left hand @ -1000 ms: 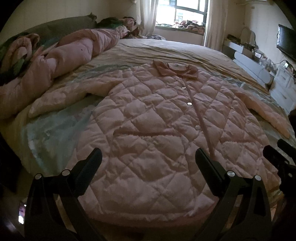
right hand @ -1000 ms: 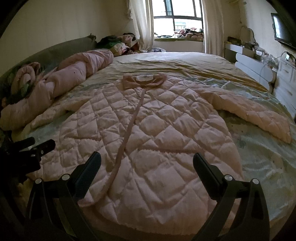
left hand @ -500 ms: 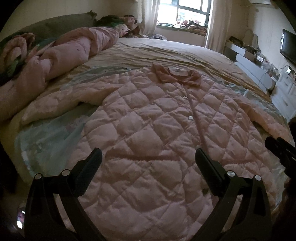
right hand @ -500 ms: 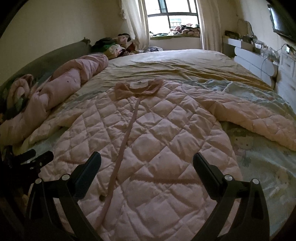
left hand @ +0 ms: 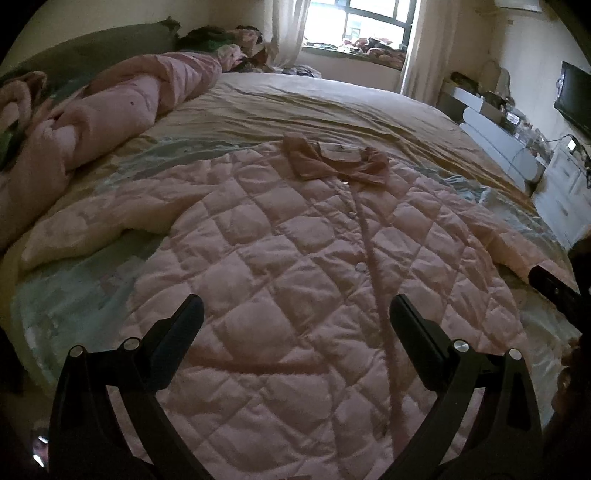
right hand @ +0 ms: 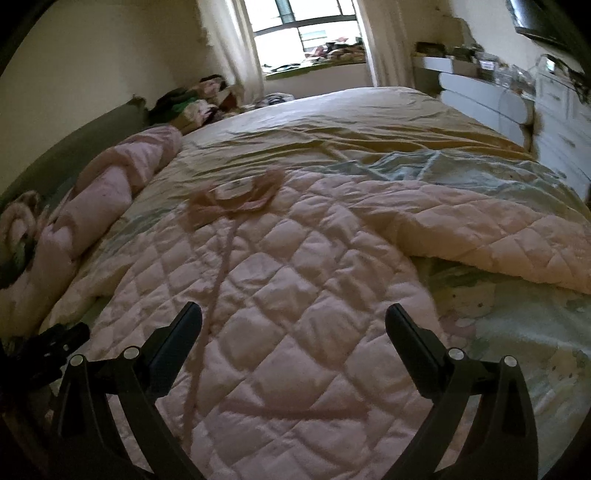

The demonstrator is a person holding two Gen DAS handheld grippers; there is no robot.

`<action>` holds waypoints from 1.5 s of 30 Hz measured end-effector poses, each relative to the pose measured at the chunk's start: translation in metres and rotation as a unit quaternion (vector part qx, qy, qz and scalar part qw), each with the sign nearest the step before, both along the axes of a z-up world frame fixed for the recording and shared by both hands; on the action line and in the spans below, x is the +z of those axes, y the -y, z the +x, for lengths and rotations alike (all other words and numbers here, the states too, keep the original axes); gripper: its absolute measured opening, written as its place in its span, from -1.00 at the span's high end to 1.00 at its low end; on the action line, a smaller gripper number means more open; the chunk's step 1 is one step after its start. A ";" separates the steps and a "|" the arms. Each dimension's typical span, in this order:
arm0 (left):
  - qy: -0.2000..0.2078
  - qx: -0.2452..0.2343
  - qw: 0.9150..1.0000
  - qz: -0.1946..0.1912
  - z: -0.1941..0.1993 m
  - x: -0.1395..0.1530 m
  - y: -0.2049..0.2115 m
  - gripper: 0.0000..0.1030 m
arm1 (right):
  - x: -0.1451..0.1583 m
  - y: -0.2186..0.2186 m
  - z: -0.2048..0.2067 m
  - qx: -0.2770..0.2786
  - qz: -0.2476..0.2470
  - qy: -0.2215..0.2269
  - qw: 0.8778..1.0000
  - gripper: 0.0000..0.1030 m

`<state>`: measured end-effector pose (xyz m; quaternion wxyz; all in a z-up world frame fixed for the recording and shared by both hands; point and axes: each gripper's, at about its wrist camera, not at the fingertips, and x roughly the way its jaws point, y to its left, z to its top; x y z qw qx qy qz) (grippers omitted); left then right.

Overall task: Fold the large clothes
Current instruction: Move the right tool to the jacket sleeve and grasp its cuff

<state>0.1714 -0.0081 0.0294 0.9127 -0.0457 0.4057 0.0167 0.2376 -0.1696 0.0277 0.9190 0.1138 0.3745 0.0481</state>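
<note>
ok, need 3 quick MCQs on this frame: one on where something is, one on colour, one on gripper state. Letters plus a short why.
1. Where does the jacket's collar lie?
A. at the far end, toward the window
B. under the left gripper
C. hanging off the bed's edge

2. What colour is the quilted jacket?
A. navy
B. pale pink
C. green

3. How do the left gripper and right gripper stand?
A. both shut on a sleeve
B. left shut, right open
C. both open, holding nothing

Key: 1 A, the collar sits beyond the button placket, nearest the window. 2 B, the diamond quilting is pale pink. 3 C, the fingers are spread wide over the jacket with no fabric between them.
</note>
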 end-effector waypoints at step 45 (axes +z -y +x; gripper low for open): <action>-0.066 -0.033 0.996 0.048 0.112 -0.063 0.065 -0.83 | -0.129 0.321 0.044 -0.389 0.160 -0.064 0.905 -0.90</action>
